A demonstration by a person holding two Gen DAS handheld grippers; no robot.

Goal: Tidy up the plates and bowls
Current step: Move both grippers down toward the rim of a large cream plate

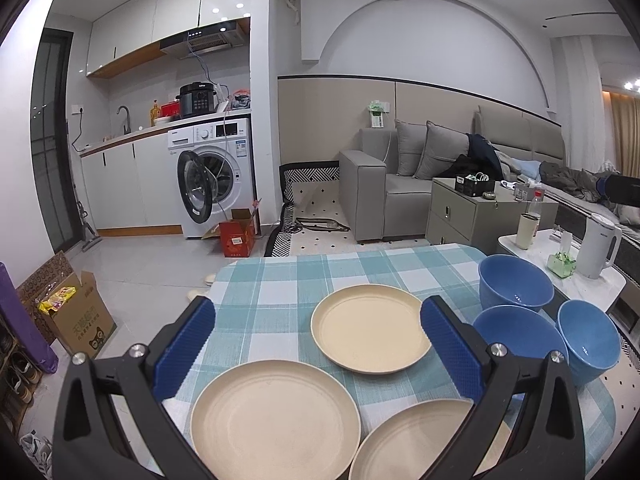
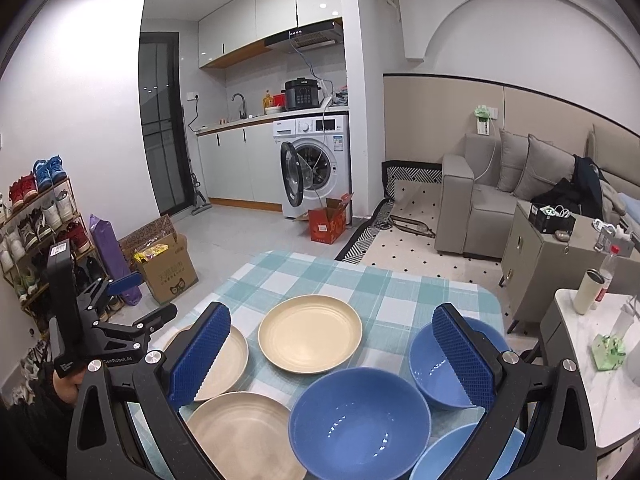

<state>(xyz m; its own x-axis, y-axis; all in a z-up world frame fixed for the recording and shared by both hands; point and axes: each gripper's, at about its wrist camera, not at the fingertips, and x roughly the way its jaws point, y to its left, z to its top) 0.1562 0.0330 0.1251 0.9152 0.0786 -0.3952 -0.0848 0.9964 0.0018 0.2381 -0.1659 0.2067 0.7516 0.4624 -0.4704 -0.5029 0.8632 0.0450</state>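
Note:
Three cream plates lie on the checked tablecloth (image 1: 280, 280): a far one (image 1: 370, 328), a near left one (image 1: 276, 420) and a near right one (image 1: 416, 444). Three blue bowls stand at the right: a far one (image 1: 516, 284), a middle one (image 1: 520, 340) and a right one (image 1: 588, 340). My left gripper (image 1: 316, 344) is open and empty above the plates. My right gripper (image 2: 332, 352) is open and empty above the nearest bowl (image 2: 360, 420). The right wrist view also shows the far plate (image 2: 310, 334), two other bowls (image 2: 436, 364) (image 2: 452, 460) and my left gripper (image 2: 148, 296).
A white side table (image 1: 560, 280) with a kettle (image 1: 600, 248), a cup and a bottle stands right of the table. A cardboard box (image 2: 168, 264), a purple bag and a shoe rack (image 2: 36, 232) stand on the floor at the left. A sofa (image 1: 384, 184) is behind.

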